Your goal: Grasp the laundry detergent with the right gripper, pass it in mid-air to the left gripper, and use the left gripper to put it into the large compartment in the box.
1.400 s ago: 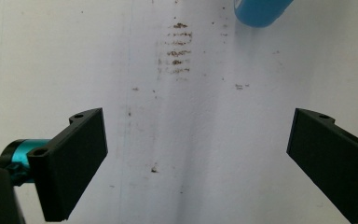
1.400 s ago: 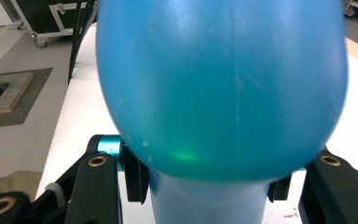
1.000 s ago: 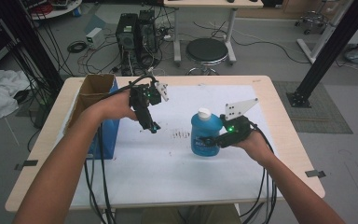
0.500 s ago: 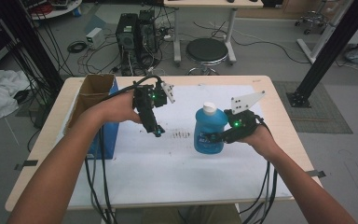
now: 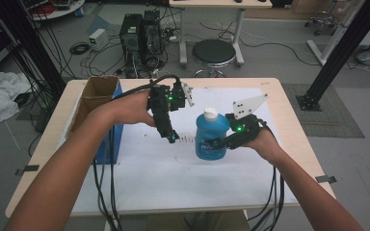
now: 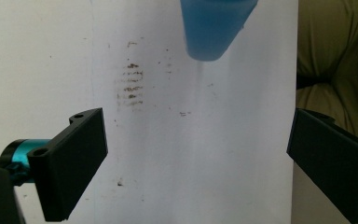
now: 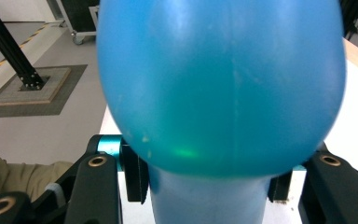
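Standing upright near the middle of the worktop [image 5: 270, 91], on the white paper sheet [image 5: 173, 178], the blue bottle [image 5: 212, 137] has its white cap [image 5: 210, 114] on and is clamped at its lower, narrower part by the right tool [image 5: 218, 143], whose jaws press in from both sides, as the right gripper view shows with the bottle [image 7: 221, 88] bulging above them. The left tool [image 5: 171, 136] hangs at about nine o'clock of the bottle, apart from it, pointing down at the sheet with its jaws spread wide and nothing between them; in its own view the bottle [image 6: 214, 28] lies ahead at twelve o'clock, past some brown smudges [image 6: 131, 86]. The step in hand looks like bringing the left tool to the cap to unscrew it. To do that well, the right grip should hold firm and low so the bottle cannot twist or tip, and the left tool should rise above the cap, come down square over it and close evenly before turning. A skewed bite would likely slip off the cap. A cardboard box [image 5: 94, 98] sits at nine o'clock, well clear.
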Action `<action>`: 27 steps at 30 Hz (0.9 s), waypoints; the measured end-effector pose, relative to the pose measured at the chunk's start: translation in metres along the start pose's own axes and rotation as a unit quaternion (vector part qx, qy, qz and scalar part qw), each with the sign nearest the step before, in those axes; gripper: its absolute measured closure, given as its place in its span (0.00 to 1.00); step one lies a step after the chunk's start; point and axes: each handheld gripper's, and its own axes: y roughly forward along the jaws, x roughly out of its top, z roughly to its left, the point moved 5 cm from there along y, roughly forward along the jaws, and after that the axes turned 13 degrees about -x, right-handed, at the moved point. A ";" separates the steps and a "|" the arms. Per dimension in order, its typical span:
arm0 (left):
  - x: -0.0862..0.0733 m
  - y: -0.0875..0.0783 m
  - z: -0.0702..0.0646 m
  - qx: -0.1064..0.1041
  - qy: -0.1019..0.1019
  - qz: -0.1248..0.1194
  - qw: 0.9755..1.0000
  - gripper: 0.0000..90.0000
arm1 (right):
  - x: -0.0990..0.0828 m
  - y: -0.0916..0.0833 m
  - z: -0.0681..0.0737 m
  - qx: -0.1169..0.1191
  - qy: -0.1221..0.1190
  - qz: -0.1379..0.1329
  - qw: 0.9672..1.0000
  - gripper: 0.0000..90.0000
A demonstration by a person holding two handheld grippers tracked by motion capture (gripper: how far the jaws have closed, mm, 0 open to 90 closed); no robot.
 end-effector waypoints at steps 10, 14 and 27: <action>0.007 -0.002 -0.005 -0.009 -0.003 0.007 1.000 0.05 | 0.012 0.017 0.006 0.001 -0.016 0.004 1.000 0.50; 0.009 -0.004 -0.007 -0.011 -0.006 0.009 1.000 0.05 | 0.017 0.023 0.006 0.002 -0.016 0.001 1.000 0.50; 0.026 -0.004 -0.007 -0.013 0.005 0.016 1.000 0.05 | 0.018 0.035 0.010 0.012 -0.014 0.007 1.000 0.50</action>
